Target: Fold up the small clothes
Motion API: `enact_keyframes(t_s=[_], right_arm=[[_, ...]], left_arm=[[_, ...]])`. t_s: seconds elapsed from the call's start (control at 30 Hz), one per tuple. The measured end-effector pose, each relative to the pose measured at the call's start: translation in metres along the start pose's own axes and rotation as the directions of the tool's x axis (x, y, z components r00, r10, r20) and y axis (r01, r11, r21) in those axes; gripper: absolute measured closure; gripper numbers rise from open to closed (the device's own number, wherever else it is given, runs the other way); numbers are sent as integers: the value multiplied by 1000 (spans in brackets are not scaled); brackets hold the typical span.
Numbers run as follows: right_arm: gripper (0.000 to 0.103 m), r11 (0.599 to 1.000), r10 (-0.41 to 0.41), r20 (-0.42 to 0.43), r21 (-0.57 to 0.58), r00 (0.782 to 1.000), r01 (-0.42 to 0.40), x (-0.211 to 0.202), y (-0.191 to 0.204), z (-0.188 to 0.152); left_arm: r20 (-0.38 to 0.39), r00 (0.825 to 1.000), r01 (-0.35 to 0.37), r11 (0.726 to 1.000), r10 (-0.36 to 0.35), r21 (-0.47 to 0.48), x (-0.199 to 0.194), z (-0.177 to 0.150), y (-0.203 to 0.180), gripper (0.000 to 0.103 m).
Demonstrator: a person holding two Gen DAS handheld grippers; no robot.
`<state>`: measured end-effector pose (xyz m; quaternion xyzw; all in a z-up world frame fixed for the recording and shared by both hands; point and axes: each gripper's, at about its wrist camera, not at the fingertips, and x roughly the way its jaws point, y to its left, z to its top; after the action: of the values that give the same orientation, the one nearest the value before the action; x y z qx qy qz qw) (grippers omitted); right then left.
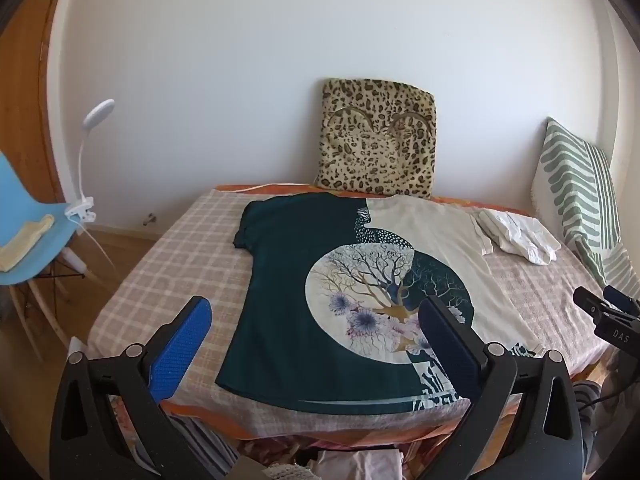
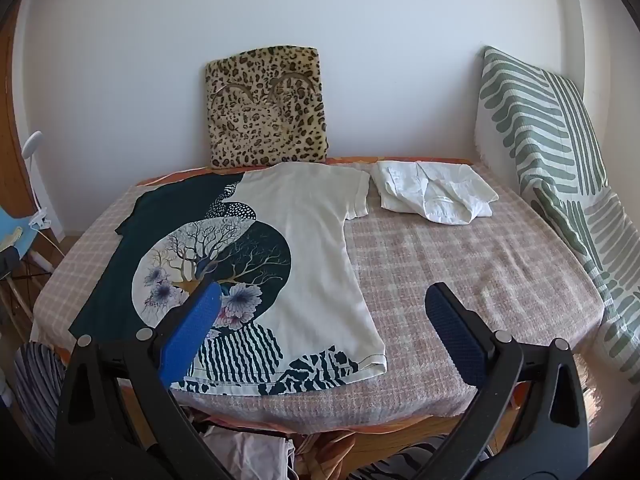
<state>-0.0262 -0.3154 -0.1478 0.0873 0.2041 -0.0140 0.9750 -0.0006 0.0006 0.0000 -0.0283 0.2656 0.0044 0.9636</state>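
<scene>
A T-shirt [image 1: 320, 280] [image 2: 304, 248], half dark teal and half cream with a tree-and-flower print, lies flat on the checked bed cover, hem toward me. My left gripper [image 1: 316, 320] hovers open above the hem on the teal side, with nothing between its blue pads. My right gripper [image 2: 324, 304] is open too, above the shirt's cream right edge near the hem, and it is empty. The right gripper's tip [image 1: 608, 312] shows at the right edge of the left wrist view. A crumpled white garment [image 1: 516, 236] [image 2: 432, 196] lies beside the shirt's right sleeve.
A leopard-print cushion [image 1: 376, 140] [image 2: 266, 108] leans on the wall behind the bed [image 2: 480, 264]. A green-striped pillow [image 1: 580, 196] [image 2: 560, 184] stands at the right. A blue chair [image 1: 28, 216] with a clip lamp [image 1: 86, 160] is on the left. Loose clothes [image 2: 248, 452] lie below the bed's near edge.
</scene>
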Motion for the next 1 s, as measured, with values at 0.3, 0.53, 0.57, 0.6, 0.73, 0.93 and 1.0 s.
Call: enact_keyframes(t_s=[0.3,0.53,0.57,0.6,0.73,0.93,1.0], right_arm=[[0,1000,2,-5,0,1000,-2,0,0,0],[0,1000,-4,4,-4,1000,4,-2,1,0],[0,1000,-5,4,-5,1000,5,-1,1,0],[0,1000,-5,3,-5,1000,5,-1,1,0],[0,1000,-7,4,-5,1000,7,0,1,-1],[0,1000,-4,0,1,1000,4,0,-1,1],[0,1000,-4,-1,-2,1000,4,-1,0,0]], left_arm=[[0,1000,-6,1000,6,9,-4,5,-1,0],[14,1000,-27,999,27,21,-3,5,-3,0],[12,1000,-27,999,27,20,-2,4,-3,0],[11,1000,-24,1000,24,19,-1,4,-3,0],[15,1000,-21,1000,21,18,-2,3,-4,0],[19,1000,-17,1000,16,18,-4,3,-3,0],[20,1000,-17,1000,17,18,-5,3,-4,0]])
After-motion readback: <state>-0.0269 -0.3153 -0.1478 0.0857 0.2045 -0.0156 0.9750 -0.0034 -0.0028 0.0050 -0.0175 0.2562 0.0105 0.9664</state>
